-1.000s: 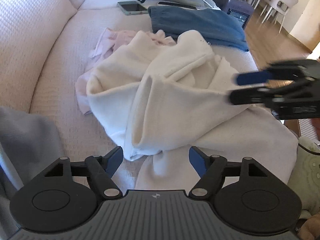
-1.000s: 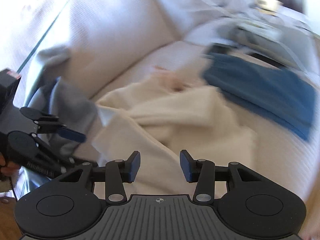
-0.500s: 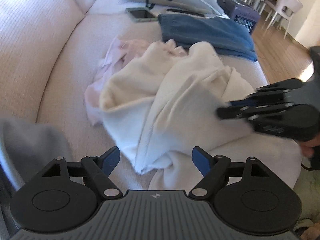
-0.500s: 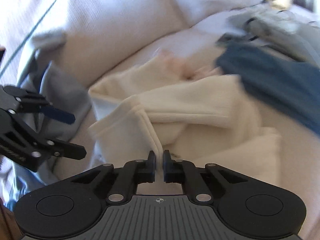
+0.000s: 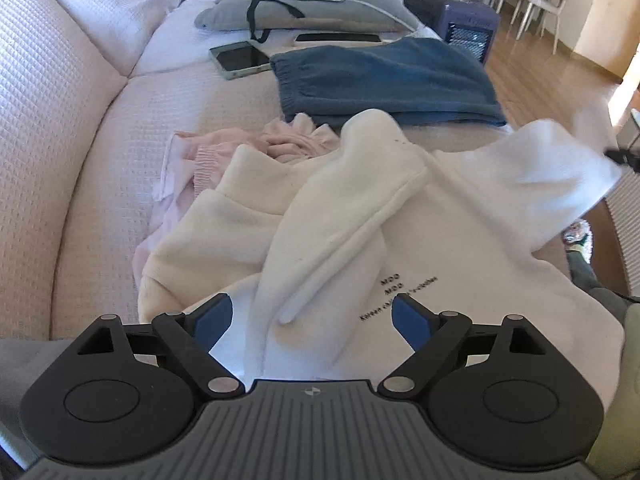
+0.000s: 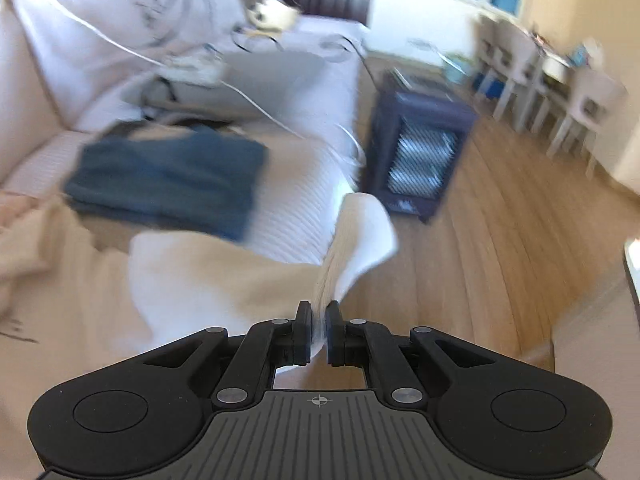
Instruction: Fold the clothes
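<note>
A crumpled cream sweatshirt (image 5: 344,220) with small black lettering lies on the pink sofa (image 5: 60,140). My left gripper (image 5: 310,320) hovers over its near part, jaws opening wide, a fold of the cloth below them but not pinched. My right gripper (image 6: 319,330) is shut on a white edge of the cream sweatshirt (image 6: 352,248) and holds it out over the sofa's edge toward the floor. In the left wrist view that stretched sleeve (image 5: 560,164) reaches the right border, where only a dark tip of the right gripper shows.
A folded blue garment (image 5: 380,80) lies behind the sweatshirt, a pink garment (image 5: 208,152) at its left. Two phones (image 5: 240,60), a grey cushion (image 5: 300,12) and a power strip lie further back. A dark heater (image 6: 420,156) stands on the wooden floor, with chairs (image 6: 560,92) beyond it.
My right gripper closed on the sweatshirt's edge and swung it out to the right, stretching the sleeve. My left gripper opened wider and slid forward over the garment.
</note>
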Demonstrator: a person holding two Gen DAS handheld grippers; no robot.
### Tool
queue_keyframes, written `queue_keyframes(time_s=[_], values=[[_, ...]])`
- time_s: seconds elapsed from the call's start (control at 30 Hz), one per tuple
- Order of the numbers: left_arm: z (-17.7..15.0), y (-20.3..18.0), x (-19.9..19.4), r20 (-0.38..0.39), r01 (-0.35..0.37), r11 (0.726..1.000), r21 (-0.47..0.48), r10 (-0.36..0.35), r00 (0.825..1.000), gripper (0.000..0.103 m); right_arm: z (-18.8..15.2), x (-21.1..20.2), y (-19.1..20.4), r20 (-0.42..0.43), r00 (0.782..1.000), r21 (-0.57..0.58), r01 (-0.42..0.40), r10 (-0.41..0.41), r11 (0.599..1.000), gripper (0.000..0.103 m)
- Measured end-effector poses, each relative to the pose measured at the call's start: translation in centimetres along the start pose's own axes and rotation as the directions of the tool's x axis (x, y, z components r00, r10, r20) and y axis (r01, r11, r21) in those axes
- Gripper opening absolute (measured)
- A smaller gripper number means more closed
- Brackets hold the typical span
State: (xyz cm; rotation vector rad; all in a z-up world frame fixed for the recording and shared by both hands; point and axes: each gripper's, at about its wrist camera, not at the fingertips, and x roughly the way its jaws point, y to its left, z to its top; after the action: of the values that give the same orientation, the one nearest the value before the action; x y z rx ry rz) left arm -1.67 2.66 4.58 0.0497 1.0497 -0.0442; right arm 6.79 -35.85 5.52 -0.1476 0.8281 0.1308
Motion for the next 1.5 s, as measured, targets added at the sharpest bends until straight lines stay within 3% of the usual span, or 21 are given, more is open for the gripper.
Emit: queue_keyframes(time_s=[0.07, 0.23, 0.3, 0.4, 0.53, 0.7, 1.03, 1.23, 1.4, 1.5], values=[[0.2, 0.1, 0.4, -0.013, -0.011, 1.0, -0.009, 0.011, 1.0, 0.087, -1.0, 1.3, -0.8, -0.036, 0.999, 0.034, -0.01, 0.011, 0.999, 0.015], [0.7, 0.8, 0.6, -0.012, -0.034, 0.999, -0.021, 0.034, 0.999, 0.089, -1.9, 2.6, -0.5, -0.104, 0.994, 0.054, -0.029, 0.035, 0.998, 0.02], [0.8, 1.1, 0.5, -0.006, -0.043, 0.999, -0.03, 0.043, 0.999, 0.089, -1.5, 2.3, -0.6, -0.093, 0.995, 0.046, -0.018, 0.022, 0.999, 0.038], [1.1, 1.7, 0.4, 0.008, -0.055, 0.997, -0.049, 0.056, 0.998, 0.089, -1.0, 1.3, -0.7, -0.06, 0.998, 0.041, -0.03, 0.033, 0.999, 0.049], [1.2, 2.3, 0.5, 0.025, -0.069, 0.995, -0.066, 0.071, 0.997, 0.091, -0.2, 0.6, 0.1, -0.044, 0.996, 0.04, -0.076, 0.078, 0.996, 0.05], [1.2, 2.6, 1.2, 0.011, -0.103, 0.993, -0.058, 0.103, 0.995, 0.091, 0.8, 0.4, 2.6, -0.033, 0.981, 0.024, -0.191, 0.192, 0.981, 0.059], [1.4, 3.6, 1.9, -0.014, -0.146, 0.987, -0.072, 0.145, 0.989, 0.097, 3.0, 4.2, 9.6, -0.098, 0.918, -0.044, -0.391, 0.385, 0.919, 0.059], [2.1, 4.8, 1.3, 0.008, -0.152, 0.981, -0.124, 0.154, 0.988, 0.098, 4.0, 5.9, 13.0, -0.133, 0.882, -0.094, -0.464, 0.451, 0.881, 0.065], [2.4, 5.1, 3.5, -0.041, -0.148, 0.979, -0.14, 0.143, 0.989, 0.099, 5.0, 7.1, 14.1, -0.159, 0.862, -0.103, -0.499, 0.481, 0.86, 0.067], [2.7, 4.8, 4.8, -0.048, -0.135, 0.983, -0.127, 0.129, 0.99, 0.099, 5.4, 7.6, 14.5, -0.158, 0.866, -0.136, -0.495, 0.475, 0.858, 0.071]])
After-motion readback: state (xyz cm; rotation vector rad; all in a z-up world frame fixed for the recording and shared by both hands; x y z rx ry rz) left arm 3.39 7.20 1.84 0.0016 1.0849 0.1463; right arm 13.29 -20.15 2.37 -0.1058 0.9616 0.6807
